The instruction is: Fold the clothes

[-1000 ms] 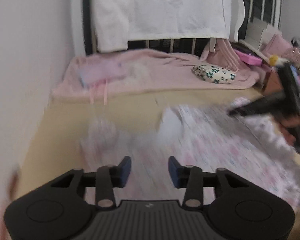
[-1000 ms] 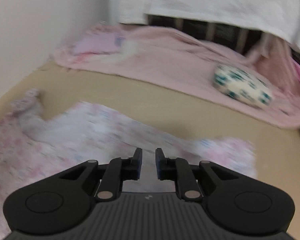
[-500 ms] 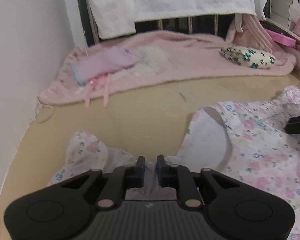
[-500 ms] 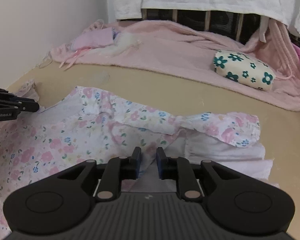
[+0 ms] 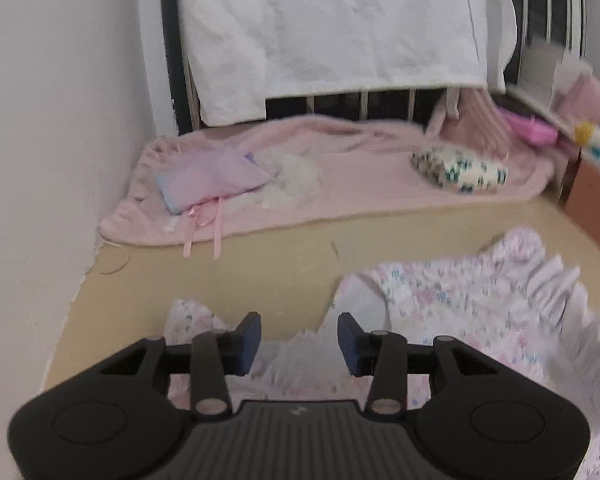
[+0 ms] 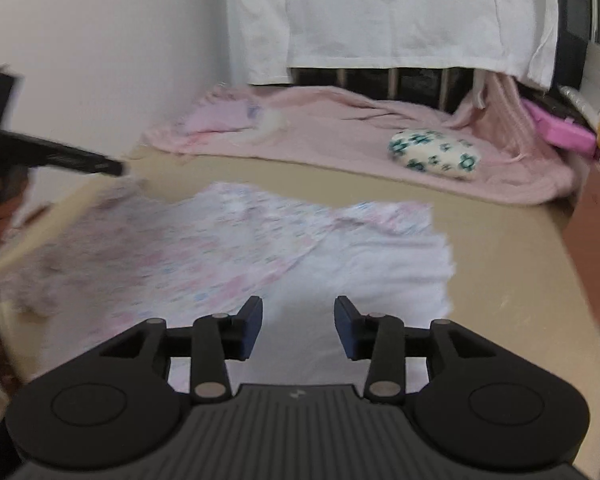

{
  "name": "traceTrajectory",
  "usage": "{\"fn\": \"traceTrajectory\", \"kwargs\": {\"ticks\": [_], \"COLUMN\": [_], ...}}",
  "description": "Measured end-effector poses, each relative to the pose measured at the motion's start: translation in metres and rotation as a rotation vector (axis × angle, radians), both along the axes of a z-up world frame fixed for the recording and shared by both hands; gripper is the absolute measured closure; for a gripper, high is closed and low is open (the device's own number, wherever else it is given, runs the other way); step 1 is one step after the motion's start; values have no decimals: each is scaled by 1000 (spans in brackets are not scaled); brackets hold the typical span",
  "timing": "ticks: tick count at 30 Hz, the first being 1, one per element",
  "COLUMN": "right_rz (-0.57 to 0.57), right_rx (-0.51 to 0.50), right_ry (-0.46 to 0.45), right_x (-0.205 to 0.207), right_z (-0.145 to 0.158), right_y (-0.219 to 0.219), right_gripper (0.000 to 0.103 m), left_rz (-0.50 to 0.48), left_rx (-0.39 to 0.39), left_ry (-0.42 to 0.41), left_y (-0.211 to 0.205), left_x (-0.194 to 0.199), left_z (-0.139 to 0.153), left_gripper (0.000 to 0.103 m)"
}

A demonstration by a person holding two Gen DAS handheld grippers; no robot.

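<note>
A white garment with a pink and blue flower print [image 5: 460, 304] lies spread on the tan mat [image 5: 260, 264]; it also shows in the right wrist view [image 6: 220, 248], with its white inner side [image 6: 372, 272] turned up at the right. My left gripper [image 5: 299, 342] is open and empty just above the garment's near edge. My right gripper [image 6: 298, 330] is open and empty above the white part. The left gripper also shows at the left edge of the right wrist view [image 6: 60, 158], raised above the garment.
A pink blanket [image 5: 360, 160] lies at the back with a lilac pouch [image 5: 208, 178] and a flower-print case [image 5: 460, 168] on it. A white sheet [image 5: 340, 32] hangs on the rail behind. A white wall [image 5: 60, 120] is at the left, boxes [image 5: 592, 200] at the right.
Both grippers were shut on the garment half a second ago; both have opened and let it go. They have lifted and drawn back, and the garment lies flatter on the mat.
</note>
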State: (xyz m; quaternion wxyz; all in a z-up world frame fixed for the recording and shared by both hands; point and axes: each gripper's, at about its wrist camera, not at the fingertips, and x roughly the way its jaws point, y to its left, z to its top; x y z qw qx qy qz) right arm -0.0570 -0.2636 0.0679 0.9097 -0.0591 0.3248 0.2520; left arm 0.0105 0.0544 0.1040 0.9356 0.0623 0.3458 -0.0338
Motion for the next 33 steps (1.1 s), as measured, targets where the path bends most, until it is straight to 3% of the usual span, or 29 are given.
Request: {"fn": "traceTrajectory", "kwargs": {"ticks": [3,8,10,12,14,16,18,21,23,27,28,29,33], "right_rz": [26,47,32,71,98,91,47,-31,-73,-125,-116,-107,-70], "right_rx": [-30,-86,-20,44,49,50,12,-89,-125,-182,-177,-171,-148], "right_ry": [31,95,94,7,-109,-123,-78,26,110,167,172,178,200], "right_x": [-22,-48,-39,-27,2,58,122,214,253,279,279,278,276], "right_z": [-19,-49,-31,3,37,56,51,22,-3,-29,-29,-30,-30], "right_y": [5,13,20,39,71,111,153,216,242,262,264,265,271], "right_gripper": [63,67,70,70,69,69,69,69,69,70,78,95,100], "left_rz": [-73,-110,-89,-47,29,104,171,204,215,257,273,292,362], "left_rx": [-34,-73,-62,-47,-29,-12,-12,-109,-157,-189,-203,-220,-297], "left_ry": [-29,-10,-30,-53,-73,-92,-104,-94,-88,-86,-87,-88,-122], "left_y": [-10,-17,-16,-13,-9,-4,3,24,39,67,75,83,114], "left_x": [-45,-100,-103,-103,-99,-94,-92,-103,-112,-124,-126,-128,-141], "left_z": [-18,-58,-62,-64,-65,-66,-66,-69,-69,-71,-70,-70,-64], "left_gripper": [48,49,49,49,49,49,49,48,48,45,45,45,45]}}
